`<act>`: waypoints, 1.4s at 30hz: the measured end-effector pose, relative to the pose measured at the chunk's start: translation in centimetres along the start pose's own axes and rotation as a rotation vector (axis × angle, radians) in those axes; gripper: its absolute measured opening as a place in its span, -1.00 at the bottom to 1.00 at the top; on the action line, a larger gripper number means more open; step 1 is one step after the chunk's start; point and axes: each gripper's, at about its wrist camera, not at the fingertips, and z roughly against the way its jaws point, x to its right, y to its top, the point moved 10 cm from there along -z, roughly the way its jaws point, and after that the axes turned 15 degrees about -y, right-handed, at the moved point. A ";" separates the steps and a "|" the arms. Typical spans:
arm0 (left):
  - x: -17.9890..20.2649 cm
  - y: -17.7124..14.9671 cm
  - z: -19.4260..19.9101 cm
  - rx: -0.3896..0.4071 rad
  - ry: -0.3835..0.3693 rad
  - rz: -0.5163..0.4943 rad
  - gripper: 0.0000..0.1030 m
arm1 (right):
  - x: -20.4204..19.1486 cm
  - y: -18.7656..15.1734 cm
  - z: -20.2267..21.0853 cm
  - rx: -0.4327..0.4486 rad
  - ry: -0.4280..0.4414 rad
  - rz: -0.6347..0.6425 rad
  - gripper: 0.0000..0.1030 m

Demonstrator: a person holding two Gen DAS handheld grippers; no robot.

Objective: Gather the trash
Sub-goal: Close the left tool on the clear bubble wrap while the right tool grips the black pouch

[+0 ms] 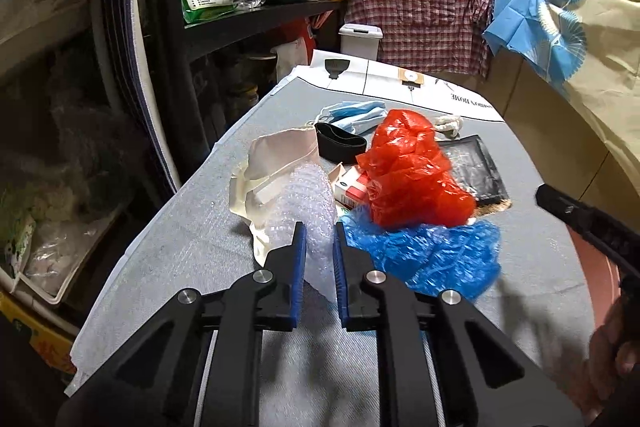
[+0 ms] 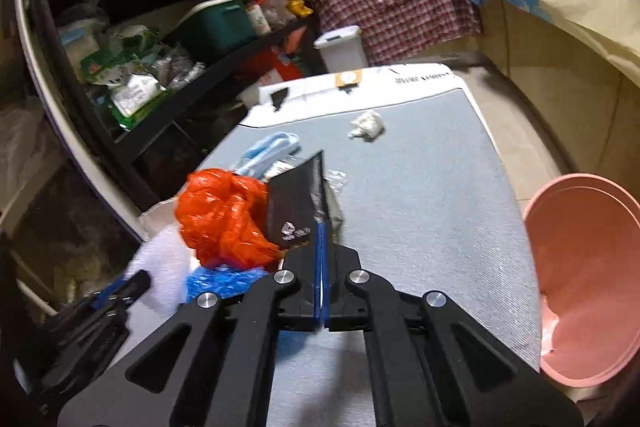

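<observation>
A pile of trash lies on the grey mat (image 1: 168,259): a red plastic bag (image 1: 412,167), a blue plastic bag (image 1: 432,255), clear bubble wrap (image 1: 308,211), a cream cloth bag (image 1: 276,163), blue face masks (image 1: 356,115) and a small carton (image 1: 352,189). My left gripper (image 1: 320,239) is closed on the bubble wrap. My right gripper (image 2: 323,227) is shut on a black foil packet (image 2: 298,203) and holds it tilted up beside the red bag (image 2: 220,215). A crumpled white tissue (image 2: 368,125) lies farther back on the mat.
A pink basin (image 2: 588,275) stands on the floor at the right of the mat. Dark shelves (image 1: 248,19) packed with bags and a green box run along the left. A white bin (image 1: 360,41) and a plaid shirt (image 1: 420,11) are at the back.
</observation>
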 end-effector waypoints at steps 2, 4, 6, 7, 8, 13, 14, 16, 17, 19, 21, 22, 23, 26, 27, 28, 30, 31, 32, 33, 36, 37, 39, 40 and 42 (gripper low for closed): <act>0.2 -0.1 0.4 0.001 -0.005 -0.006 -0.74 | 0.4 -0.6 -1.1 -0.047 0.003 -0.028 -0.38; 0.1 0.0 0.8 0.010 -0.005 -0.009 -0.74 | 0.4 -0.7 -1.6 -0.052 0.025 -0.046 -0.13; -0.1 0.0 0.8 0.010 -0.005 0.001 -0.74 | 0.5 -0.7 -2.2 -0.061 0.027 -0.052 -0.13; -0.2 0.0 0.7 0.007 -0.006 0.004 -0.74 | 0.5 -0.6 -2.6 -0.069 0.032 -0.059 -0.13; -0.2 -0.1 0.6 0.003 -0.008 0.006 -0.74 | 0.5 -0.6 -2.9 -0.076 0.035 -0.062 -0.17; -0.1 0.1 0.2 0.002 -0.009 -0.002 -0.74 | -0.3 -0.8 -4.3 -0.116 0.090 -0.075 -0.44; -0.2 0.1 0.2 0.003 -0.009 0.000 -0.74 | -0.5 -0.8 -4.3 -0.119 0.099 -0.075 -0.62; -0.2 0.1 0.1 0.002 -0.008 0.001 -0.74 | -0.9 -0.6 -4.0 -0.109 0.112 -0.068 -0.88; -0.1 0.1 0.0 0.002 -0.008 0.000 -0.74 | -1.1 -0.5 -3.9 -0.103 0.116 -0.064 -0.94; 0.0 0.2 0.1 0.005 -0.011 -0.002 -0.74 | -1.7 -0.2 -3.2 -0.083 0.129 -0.046 -0.96; 0.1 0.3 0.3 0.013 -0.014 -0.005 -0.74 | -2.0 0.1 -2.4 -0.059 0.127 -0.028 -0.97; 0.2 0.4 0.5 0.019 -0.015 -0.008 -0.74 | -2.1 0.3 -1.9 -0.046 0.125 -0.023 -0.98; 0.4 0.5 0.7 0.024 -0.017 -0.010 -0.74 | -2.1 0.5 -1.4 -0.031 0.122 -0.018 -0.99; 0.6 0.7 1.1 0.035 -0.024 -0.013 -0.74 | -2.1 1.5 0.7 0.025 0.116 -0.006 -0.99; 0.8 0.9 1.3 0.040 -0.028 -0.014 -0.74 | -2.1 1.7 1.2 0.036 0.113 -0.001 -0.99; 0.9 1.0 1.5 0.045 -0.032 -0.015 -0.74 | -1.9 2.0 1.8 0.048 0.113 0.000 -0.99; 1.3 1.2 1.9 0.053 -0.044 -0.016 -0.74 | -1.7 2.2 2.7 0.059 0.104 0.007 -0.99; 1.5 1.3 2.1 0.057 -0.049 -0.020 -0.74 | -1.6 2.2 2.9 0.063 0.098 0.014 -0.99; 1.7 1.4 2.3 0.061 -0.053 -0.025 -0.74 | -1.5 2.3 3.3 0.068 0.089 0.023 -0.99; 2.1 1.4 2.5 0.066 -0.061 -0.030 -0.74 | -1.3 2.4 3.8 0.075 0.080 0.032 -0.99; 2.8 1.5 3.0 0.070 -0.083 -0.039 -0.74 | -0.9 2.4 5.0 0.086 0.057 0.050 -0.99; 3.1 1.6 3.0 0.070 -0.089 -0.041 -0.74 | -0.7 2.4 5.4 0.087 0.048 0.055 -0.99; 3.8 1.6 3.4 0.074 -0.109 -0.050 -0.74 | -0.2 2.2 5.9 0.087 0.022 0.064 -0.99; 4.2 1.7 3.7 0.077 -0.120 -0.056 -0.74 | 0.0 2.2 6.2 0.089 0.016 0.064 -0.99; 4.8 1.8 4.1 0.080 -0.140 -0.067 -0.74 | 0.4 2.2 6.9 0.096 -0.001 0.068 -0.99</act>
